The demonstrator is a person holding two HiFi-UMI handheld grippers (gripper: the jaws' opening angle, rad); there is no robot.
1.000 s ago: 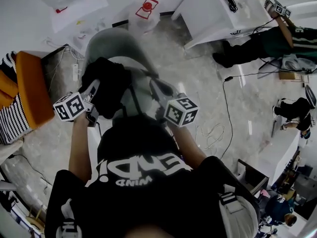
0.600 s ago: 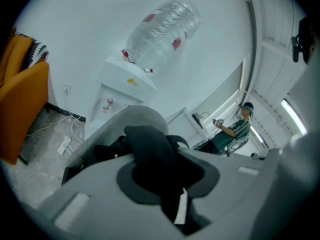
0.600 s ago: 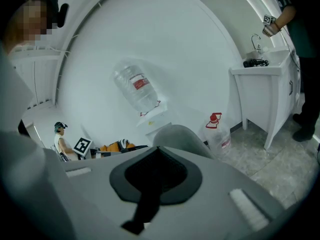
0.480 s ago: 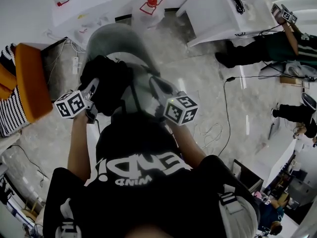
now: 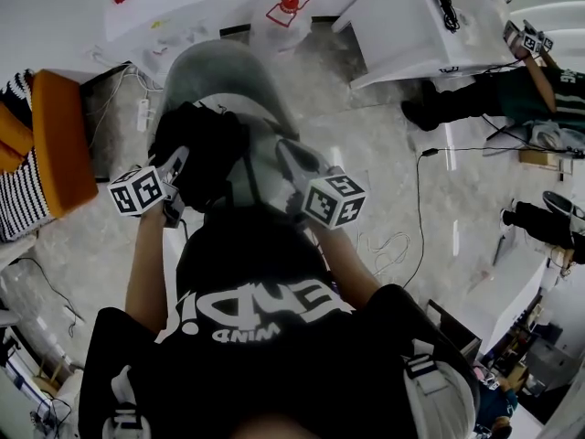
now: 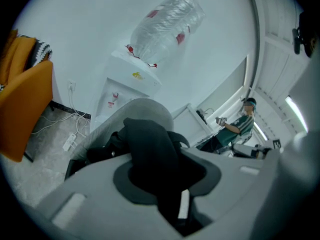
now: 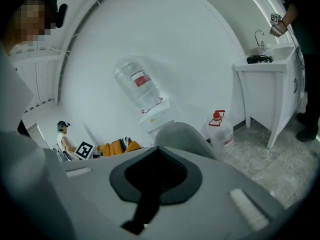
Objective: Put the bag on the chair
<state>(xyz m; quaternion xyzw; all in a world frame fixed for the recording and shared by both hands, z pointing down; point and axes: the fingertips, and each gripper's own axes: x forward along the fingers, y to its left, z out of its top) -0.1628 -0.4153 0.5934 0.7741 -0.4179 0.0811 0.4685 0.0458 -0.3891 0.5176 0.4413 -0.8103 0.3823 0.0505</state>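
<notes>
While bag (image 5: pixel 196 154) rests on chair (image 5: pixel 222 69), water jug (image 5: pixel 280 21) behind.

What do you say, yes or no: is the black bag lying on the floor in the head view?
No: the black bag sits on the seat of the grey chair, up off the floor.

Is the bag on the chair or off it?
Over the chair seat: the bag overlaps it in head view; whether it rests there, cannot tell.
</notes>
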